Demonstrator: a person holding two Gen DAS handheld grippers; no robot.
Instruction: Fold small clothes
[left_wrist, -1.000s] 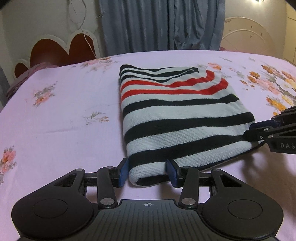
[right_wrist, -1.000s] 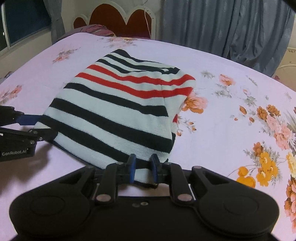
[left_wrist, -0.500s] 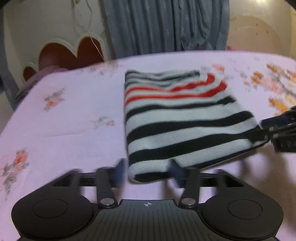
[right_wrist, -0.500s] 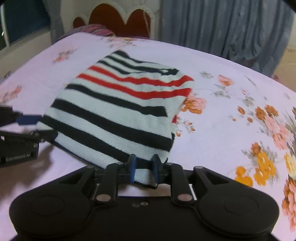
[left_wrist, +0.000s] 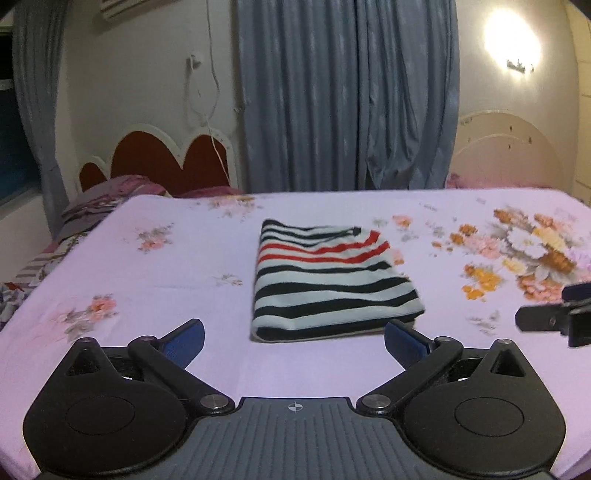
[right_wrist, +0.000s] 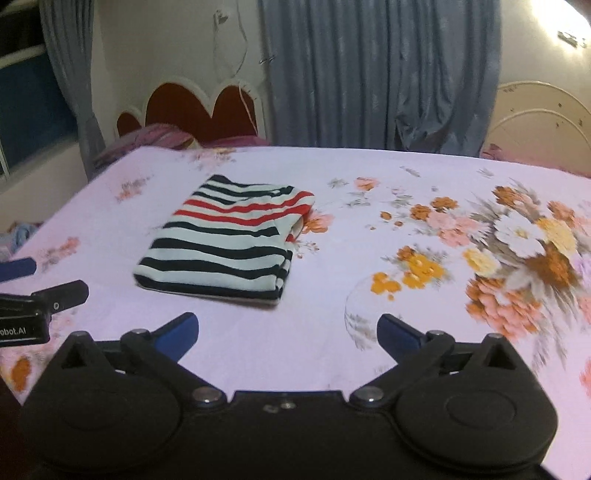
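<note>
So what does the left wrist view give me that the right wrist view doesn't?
Only the left wrist view shows the left gripper head-on, the striped garment's left folded edge, and a glowing wall lamp.

Only the right wrist view shows the right gripper head-on, the garment's layered right edge, and the window at far left.

Both show the folded garment lying flat on the floral sheet, clear of the fingers, both grippers' jaws opening with nothing between them, plus the curtain and headboard.

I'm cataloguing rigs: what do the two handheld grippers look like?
Both match. The left gripper and right gripper have black linkage arms with silver pivot screws, round black housings and blue finger pads. White lettering marks the left one's side.
</note>
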